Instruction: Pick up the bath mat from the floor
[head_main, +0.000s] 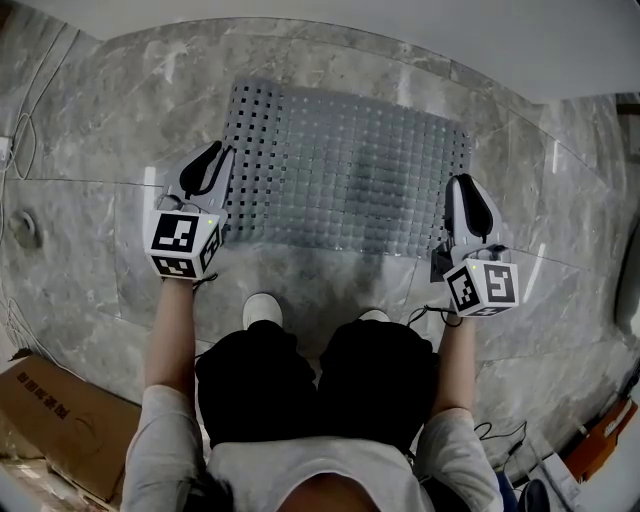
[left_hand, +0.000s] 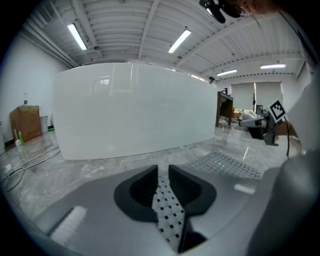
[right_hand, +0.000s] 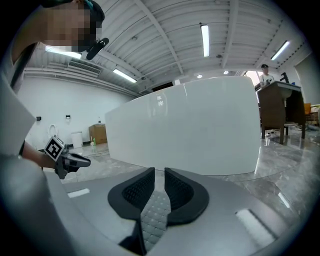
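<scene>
The grey perforated bath mat (head_main: 340, 170) lies spread on the marble floor in front of the person's feet. My left gripper (head_main: 212, 165) is at the mat's near left corner, my right gripper (head_main: 466, 192) at its near right corner. In the left gripper view the jaws (left_hand: 163, 175) stand narrow, with a strip of holed mat (left_hand: 167, 210) pinched between the black pads. In the right gripper view the jaws (right_hand: 159, 182) likewise hold a quilted strip of mat (right_hand: 154, 215) between the pads. Each gripper also shows in the other's view, right gripper (left_hand: 262, 125) and left gripper (right_hand: 62, 155).
A large white curved panel (left_hand: 135, 110) stands just beyond the mat. A cardboard box (head_main: 55, 420) sits at the near left, a floor drain (head_main: 25, 230) and cables (head_main: 20, 140) at the far left. Orange tools (head_main: 600, 440) lie at the near right. The person's shoes (head_main: 262, 310) stand just behind the mat.
</scene>
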